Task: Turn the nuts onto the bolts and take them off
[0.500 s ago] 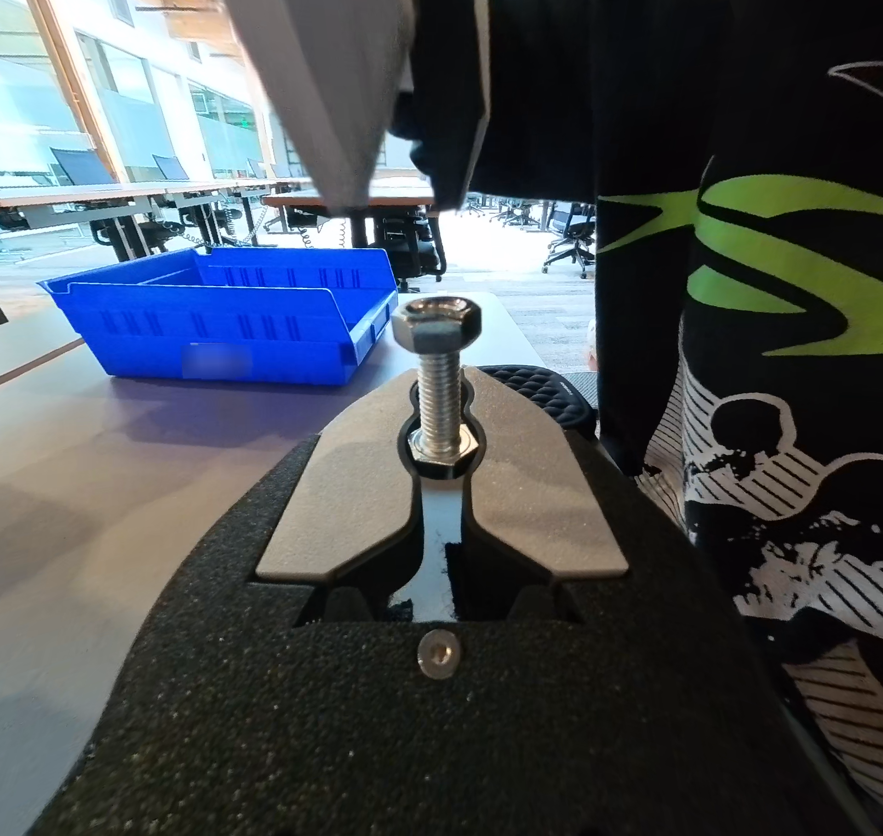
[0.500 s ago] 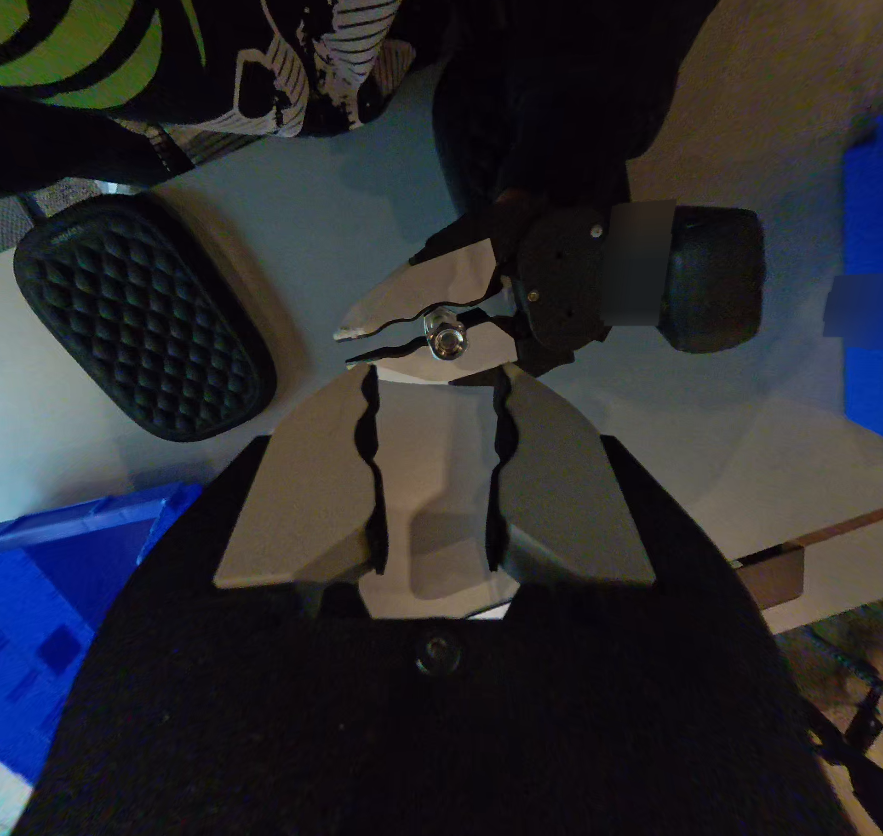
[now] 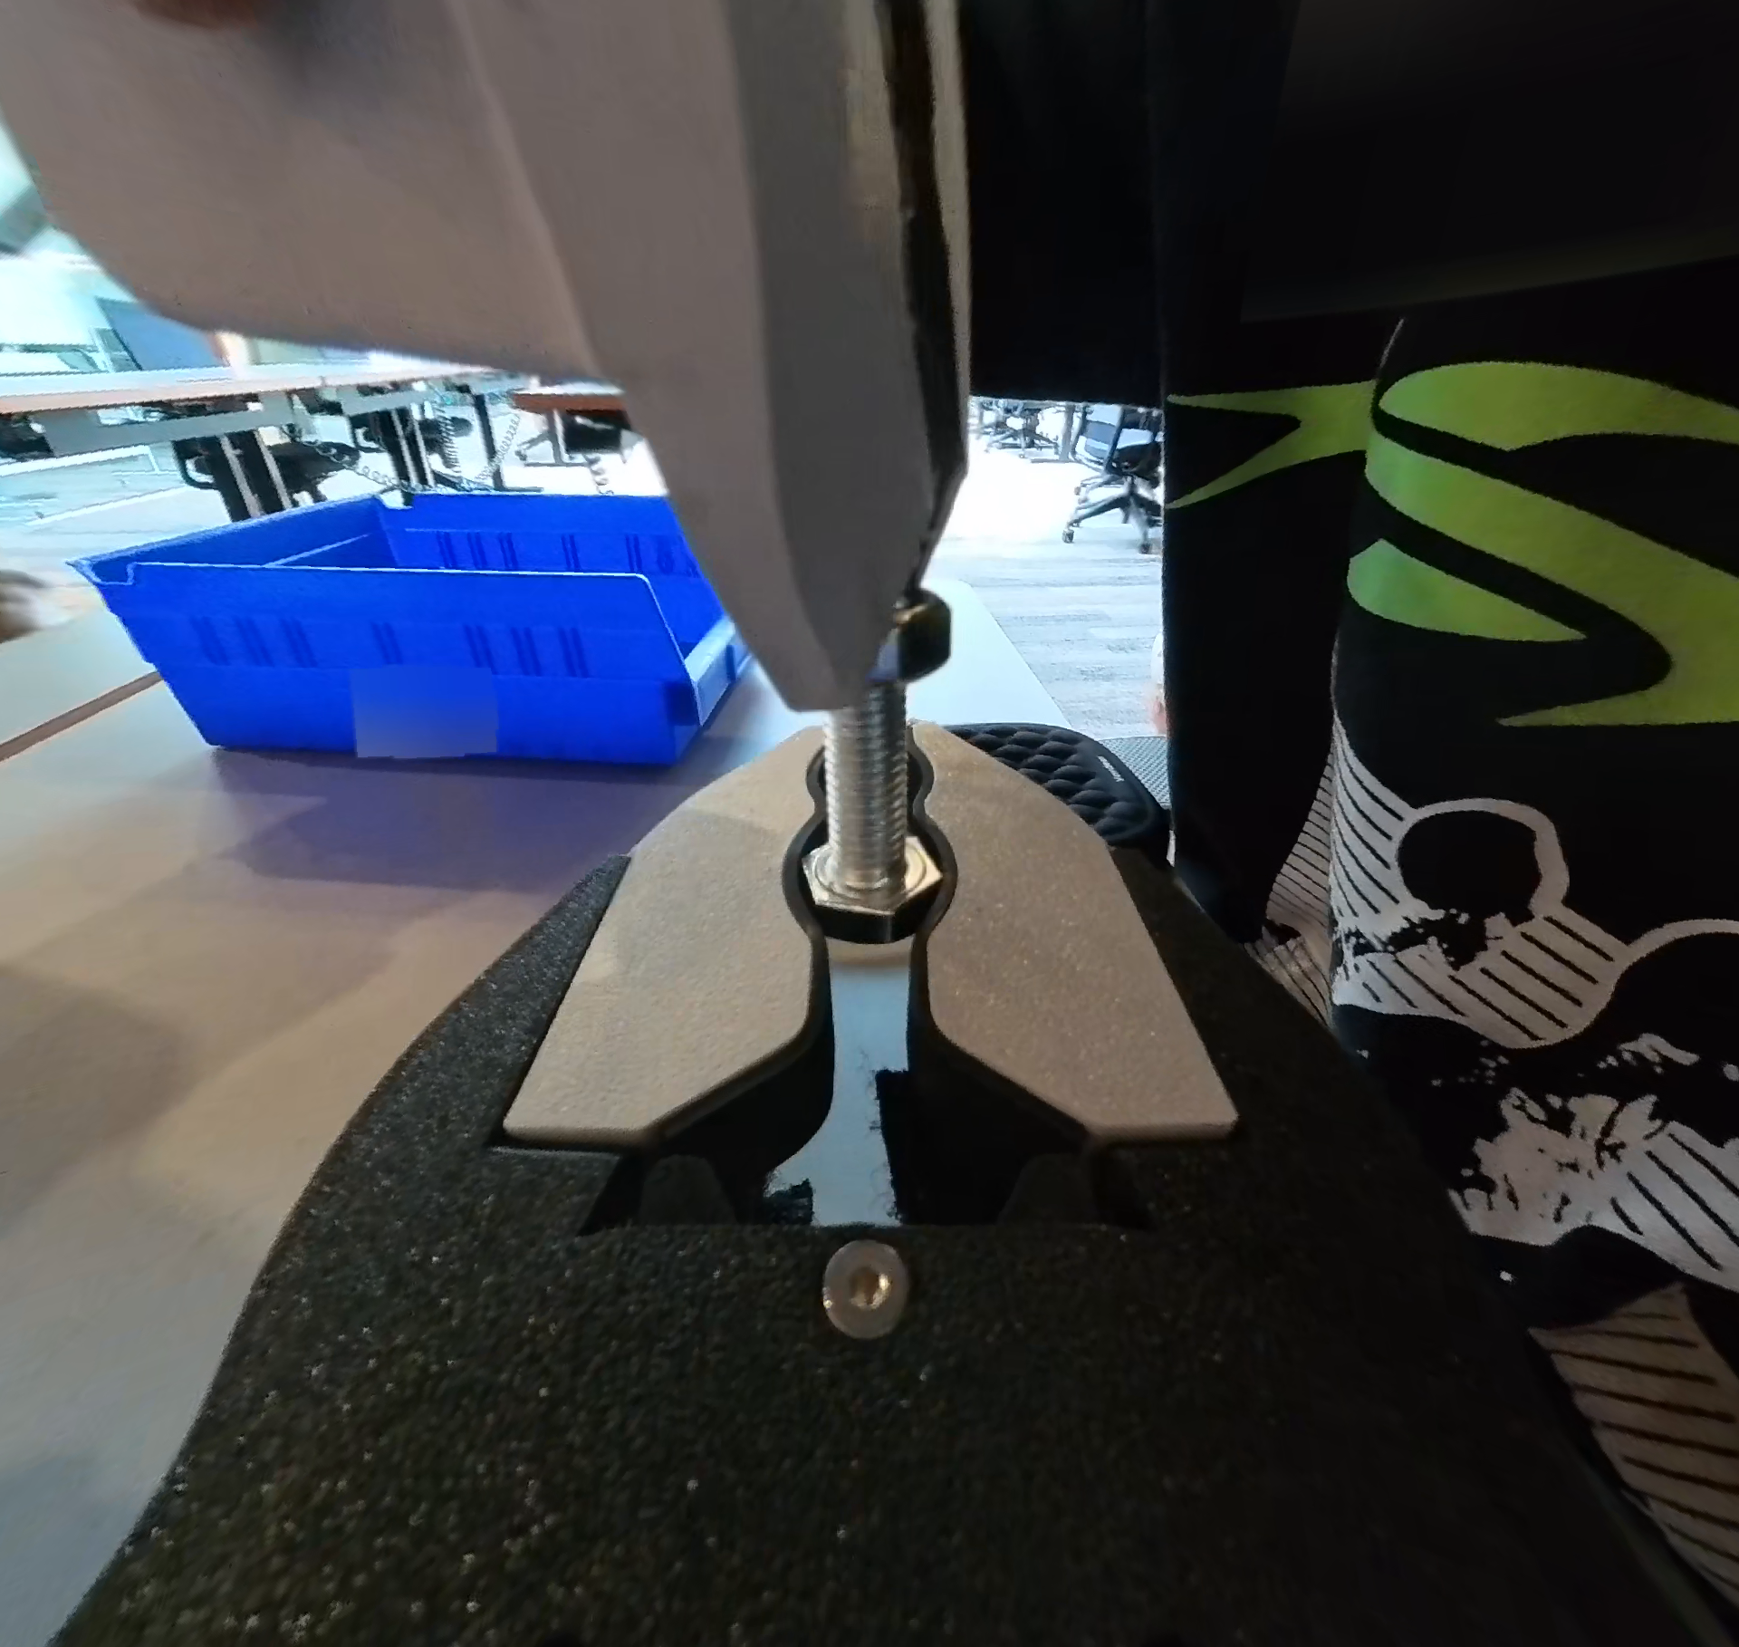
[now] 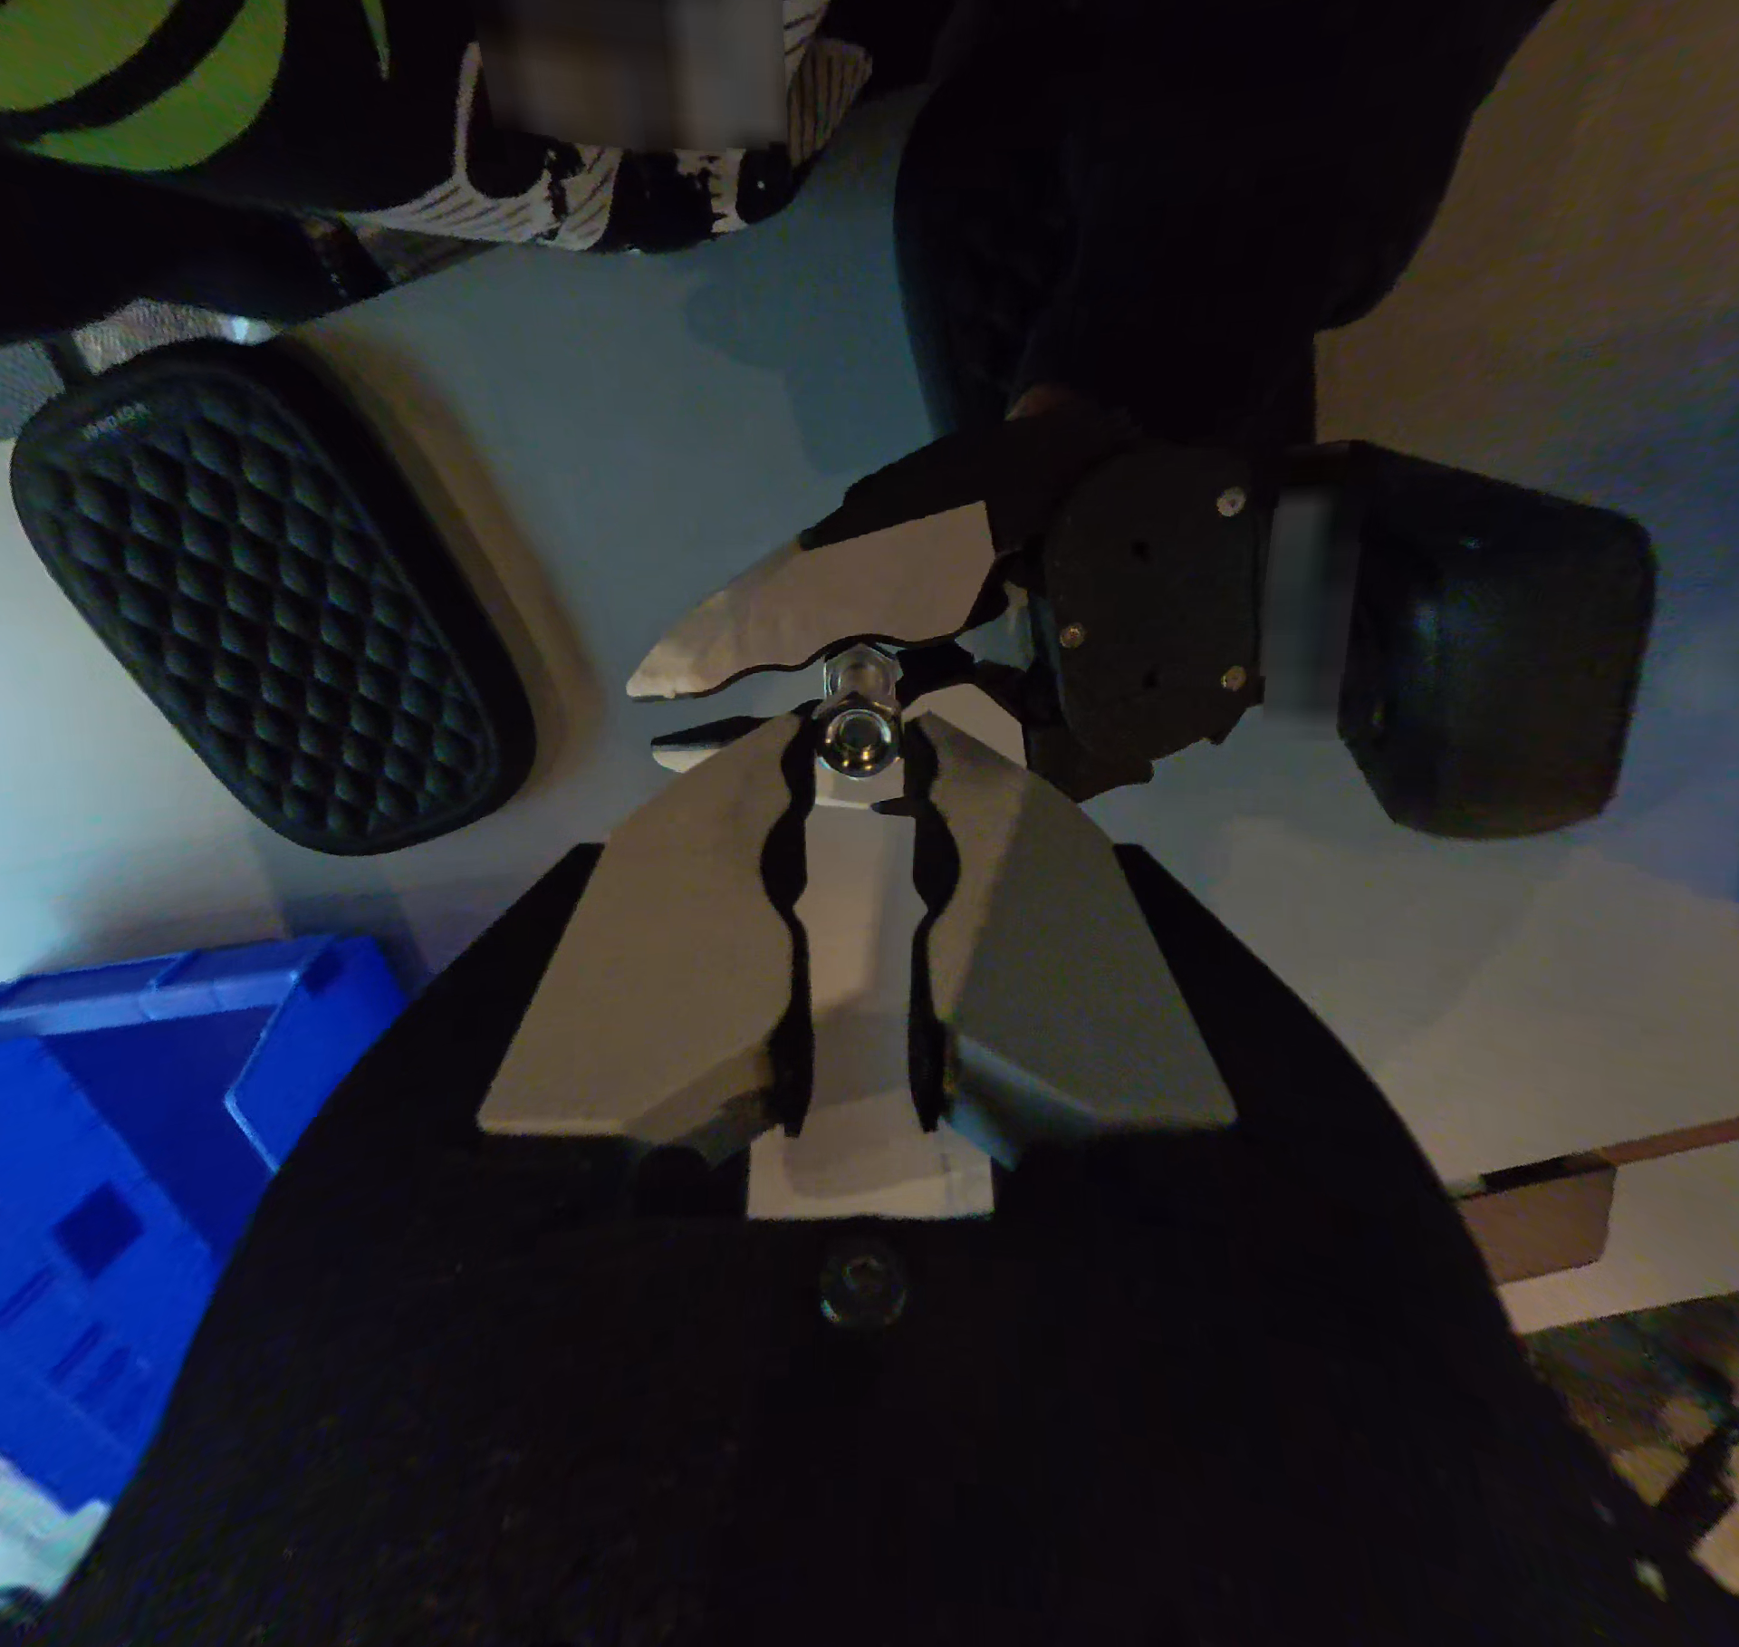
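Note:
A silver bolt (image 3: 864, 778) stands upright, its lower hex (image 3: 868, 886) clamped in the notch of my left gripper (image 3: 866, 755), which is shut on it. A nut (image 3: 920, 632) sits at the bolt's top end. My right gripper (image 3: 894, 651) comes down from above, and its grey fingers (image 3: 753, 435) hide most of the nut. In the right wrist view I look straight down on the nut (image 4: 853, 741), which sits between the tips of my right gripper (image 4: 853, 726), closed in around it. The left gripper (image 4: 663, 712) lies crosswise below.
A blue bin (image 3: 423, 623) stands on the grey table (image 3: 188, 943) at the back left; it also shows in the right wrist view (image 4: 141, 1131). A black padded rest (image 4: 263, 604) lies near the person's black and green shirt (image 3: 1506, 566). The table edge (image 4: 1543, 1206) is at the right. The gap from one gripper's tips to the other's is roughly 7 cm.
My right gripper has come down over the top of the bolt and its fingers have narrowed around the nut. The left gripper still holds the bolt in the same place.

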Available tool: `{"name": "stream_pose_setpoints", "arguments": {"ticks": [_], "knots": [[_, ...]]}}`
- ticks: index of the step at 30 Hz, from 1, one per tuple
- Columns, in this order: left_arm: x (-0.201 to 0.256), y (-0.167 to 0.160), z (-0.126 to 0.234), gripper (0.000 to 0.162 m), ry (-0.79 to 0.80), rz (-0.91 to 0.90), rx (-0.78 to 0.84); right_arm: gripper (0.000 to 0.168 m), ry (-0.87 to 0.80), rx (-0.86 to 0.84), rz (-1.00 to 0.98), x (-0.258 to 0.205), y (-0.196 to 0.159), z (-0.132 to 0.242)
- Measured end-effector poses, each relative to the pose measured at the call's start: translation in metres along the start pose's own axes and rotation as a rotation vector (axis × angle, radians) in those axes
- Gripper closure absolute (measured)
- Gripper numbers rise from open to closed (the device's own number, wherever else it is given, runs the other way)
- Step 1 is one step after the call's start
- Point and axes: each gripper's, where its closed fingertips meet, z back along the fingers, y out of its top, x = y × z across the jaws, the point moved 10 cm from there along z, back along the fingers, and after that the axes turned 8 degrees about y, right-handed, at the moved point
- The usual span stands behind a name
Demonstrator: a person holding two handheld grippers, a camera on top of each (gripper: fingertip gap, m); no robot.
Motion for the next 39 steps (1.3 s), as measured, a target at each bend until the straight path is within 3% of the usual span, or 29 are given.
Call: {"name": "stream_pose_setpoints", "arguments": {"ticks": [6, 12, 14, 16, 22, 24, 32, 34, 39], "knots": [[0.0, 0.0, 0.001, 0.15, 0.025, -0.003, 0.003, 0.151, -0.063, 0.007, -0.321, -0.005, 0.003, -0.001], [-0.001, -0.001, 0.0, 0.15, 0.048, -0.002, -0.013, 0.151, -0.098, 0.107, -0.899, -0.009, 0.002, -0.003], [0.0, 0.0, 0.0, 0.151, 0.042, -0.003, -0.013, 0.151, -0.092, 0.145, -0.947, -0.01, 0.0, -0.003], [0.0, 0.0, -0.001, 0.151, 0.034, -0.001, -0.013, 0.139, -0.093, 0.185, -0.869, -0.011, 0.001, 0.001], [0.001, 0.0, -0.001, 0.15, 0.014, -0.001, -0.011, 0.12, -0.141, 0.088, -0.211, -0.017, 0.004, 0.012], [0.0, 0.0, 0.0, 0.15, 0.01, 0.001, -0.008, 0.122, -0.117, 0.058, -0.099, -0.014, 0.006, 0.01], [-0.001, 0.0, 0.001, 0.15, 0.008, 0.009, 0.002, 0.137, -0.016, -0.03, 0.029, -0.001, 0.005, -0.002], [-0.001, 0.0, 0.001, 0.15, 0.01, 0.008, 0.002, 0.15, -0.025, -0.034, 0.021, -0.002, 0.003, -0.003], [-0.002, 0.0, 0.003, 0.15, 0.032, 0.013, 0.013, 0.151, -0.089, -0.015, -0.134, -0.004, 0.001, -0.002]]}}
